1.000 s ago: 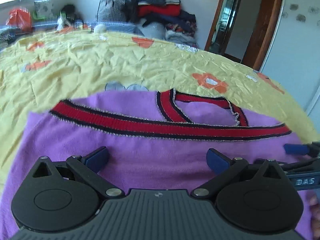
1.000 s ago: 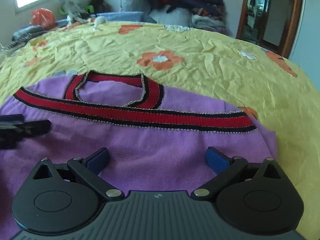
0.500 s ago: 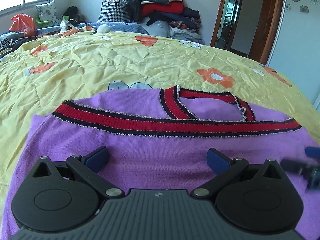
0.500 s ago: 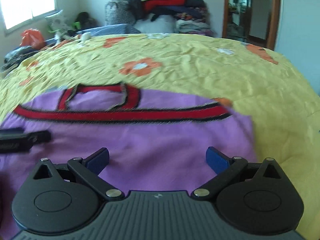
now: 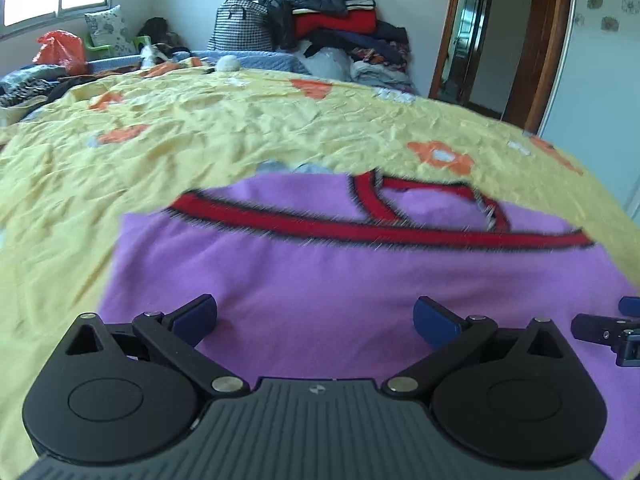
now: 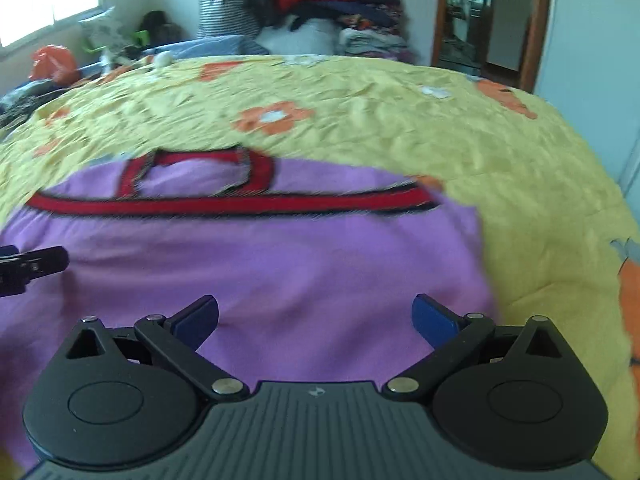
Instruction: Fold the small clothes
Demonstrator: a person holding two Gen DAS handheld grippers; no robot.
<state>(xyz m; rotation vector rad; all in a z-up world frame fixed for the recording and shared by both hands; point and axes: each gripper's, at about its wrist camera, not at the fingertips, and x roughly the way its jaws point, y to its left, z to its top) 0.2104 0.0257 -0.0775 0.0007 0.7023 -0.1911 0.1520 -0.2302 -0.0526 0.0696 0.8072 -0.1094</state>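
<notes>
A purple knit top [image 5: 320, 272] with a red and black band [image 5: 360, 232] lies folded flat on the yellow bedspread [image 5: 200, 132]. It also shows in the right wrist view [image 6: 280, 264] with its band [image 6: 240, 204]. My left gripper [image 5: 315, 316] is open and empty, just above the top's near part. My right gripper [image 6: 315, 316] is open and empty above the top's right half. The right gripper's tip shows at the right edge of the left wrist view [image 5: 612, 330]; the left gripper's tip shows at the left edge of the right wrist view [image 6: 28, 266].
A pile of clothes and a checked bag [image 5: 320, 20] stand at the far side of the bed. An orange bag [image 5: 60, 50] and a pillow lie at the far left. A doorway [image 5: 480, 36] opens at the back right. The bed's right edge [image 6: 624, 208] drops away.
Both grippers have drawn back and lifted a little from the top, which now looks smaller and farther away. Both stay open. The top has not moved.
</notes>
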